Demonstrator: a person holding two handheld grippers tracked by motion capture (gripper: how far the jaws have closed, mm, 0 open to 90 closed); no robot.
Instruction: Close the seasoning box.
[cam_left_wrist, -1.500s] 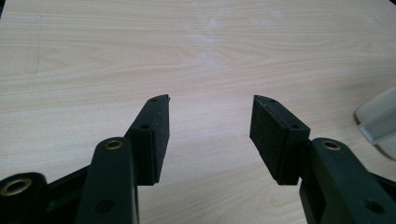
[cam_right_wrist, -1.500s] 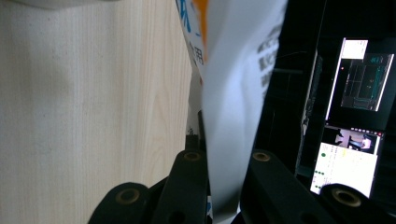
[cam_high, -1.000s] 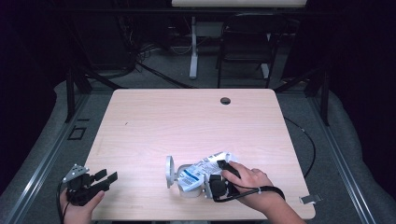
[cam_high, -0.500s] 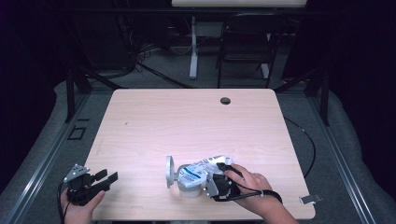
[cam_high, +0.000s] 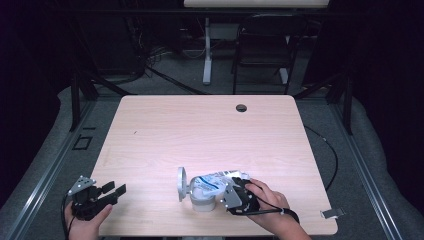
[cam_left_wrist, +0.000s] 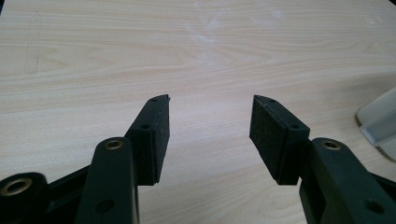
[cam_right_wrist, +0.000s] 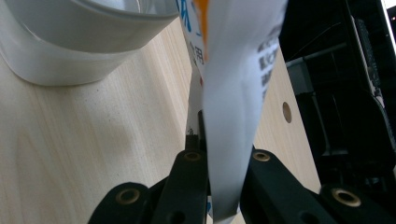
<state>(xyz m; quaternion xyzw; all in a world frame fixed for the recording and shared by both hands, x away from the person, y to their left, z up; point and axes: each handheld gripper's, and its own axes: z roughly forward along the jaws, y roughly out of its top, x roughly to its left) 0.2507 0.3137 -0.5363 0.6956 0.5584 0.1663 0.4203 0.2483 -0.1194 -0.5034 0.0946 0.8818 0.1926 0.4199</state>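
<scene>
Little has shifted since the earlier frames: only the right hand has edged slightly leftward with the pouch (cam_high: 216, 180), which still lies tipped over the white container (cam_high: 202, 199) near the table's (cam_high: 200, 130) front edge, a round lid (cam_high: 181, 177) upright just beside it. Right gripper (cam_high: 239, 196) is clamped tight on the pouch's flat end. Left gripper (cam_high: 111, 190), well apart at the front left corner, has its jaws wide apart with nothing between them.

A light wooden table (cam_high: 200, 135) is seen, with a round cable hole (cam_high: 241, 108) set toward one o'clock. Beyond it, at twelve o'clock, a dark chair (cam_high: 260, 55) and a white desk leg (cam_high: 207, 50) are placed on the floor.
</scene>
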